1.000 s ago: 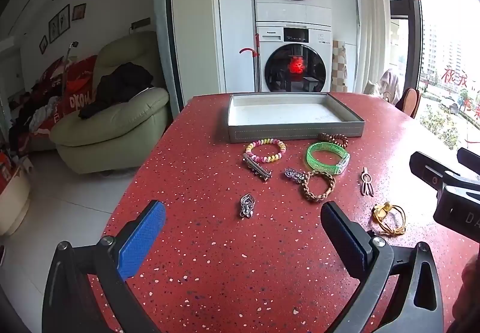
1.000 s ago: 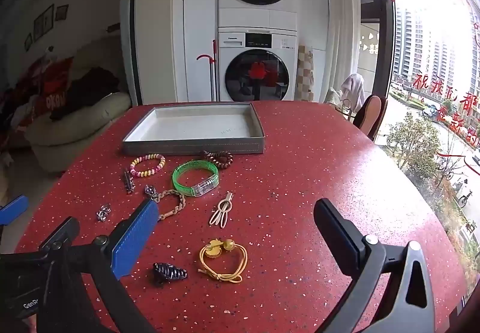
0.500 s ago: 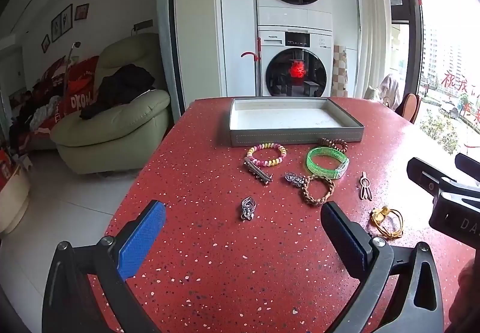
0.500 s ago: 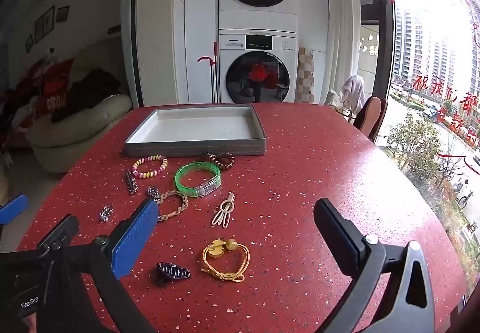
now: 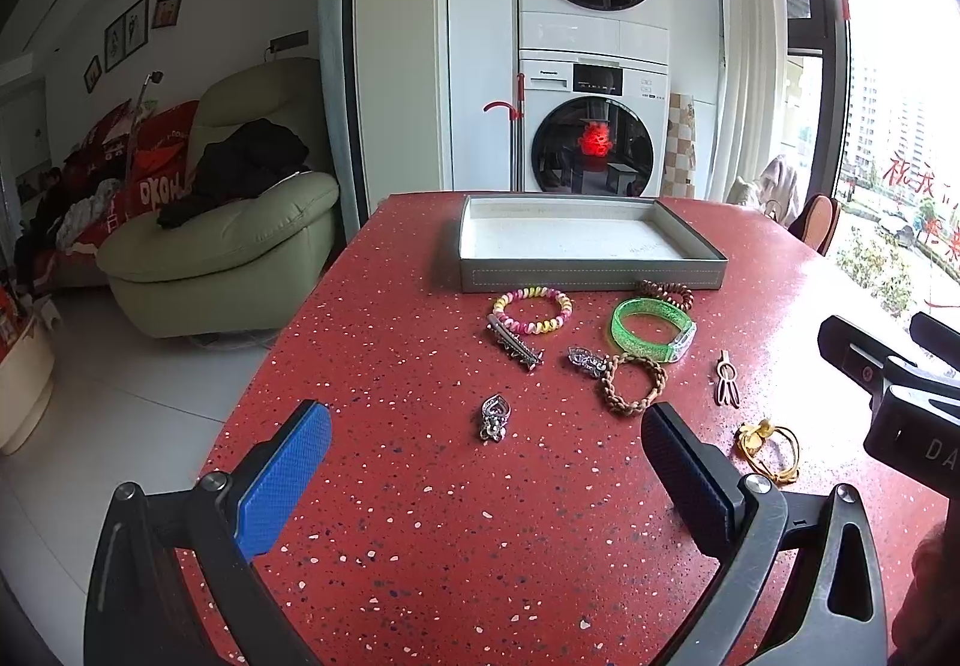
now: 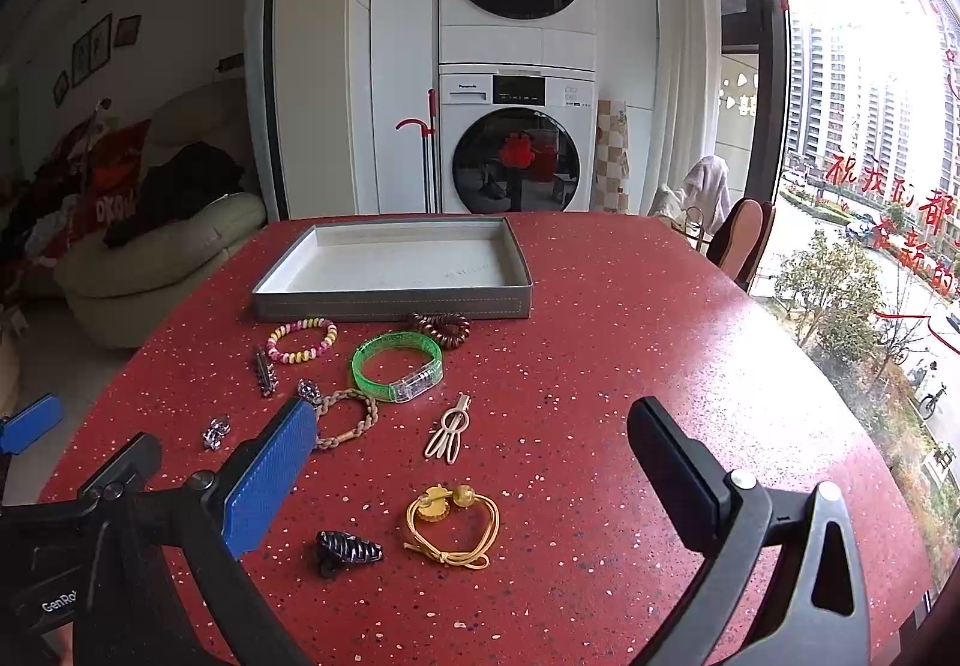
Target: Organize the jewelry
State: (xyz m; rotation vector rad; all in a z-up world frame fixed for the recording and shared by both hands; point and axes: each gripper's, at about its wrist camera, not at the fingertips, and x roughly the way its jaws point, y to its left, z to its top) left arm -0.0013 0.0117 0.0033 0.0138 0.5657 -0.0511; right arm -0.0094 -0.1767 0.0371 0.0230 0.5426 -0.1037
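A grey tray (image 5: 591, 275) (image 6: 390, 301) stands empty at the far side of the red table. In front of it lie a pastel bead bracelet (image 5: 532, 304) (image 6: 302, 341), a green bangle (image 5: 654, 329) (image 6: 397, 366), a brown coil tie (image 6: 441, 327), a braided bracelet (image 5: 634, 383) (image 6: 347, 419), a silver bar clip (image 5: 515, 343), a silver charm (image 5: 494, 417) (image 6: 216, 431), a beige hair clip (image 6: 448, 429), a yellow hair tie (image 6: 453, 523) and a black claw clip (image 6: 347, 551). My left gripper (image 5: 486, 462) is open above the charm. My right gripper (image 6: 474, 456) is open above the yellow tie.
The table's left edge (image 5: 264, 366) drops to a white floor with a green sofa (image 5: 222, 258). Stacked washing machines (image 5: 591, 66) stand behind the table. A window (image 6: 870, 186) and a chair back (image 6: 741, 240) are on the right.
Both grippers have drawn back and up slightly, so the jewelry sits a little farther off. Both stay open. Nothing on the table has moved.
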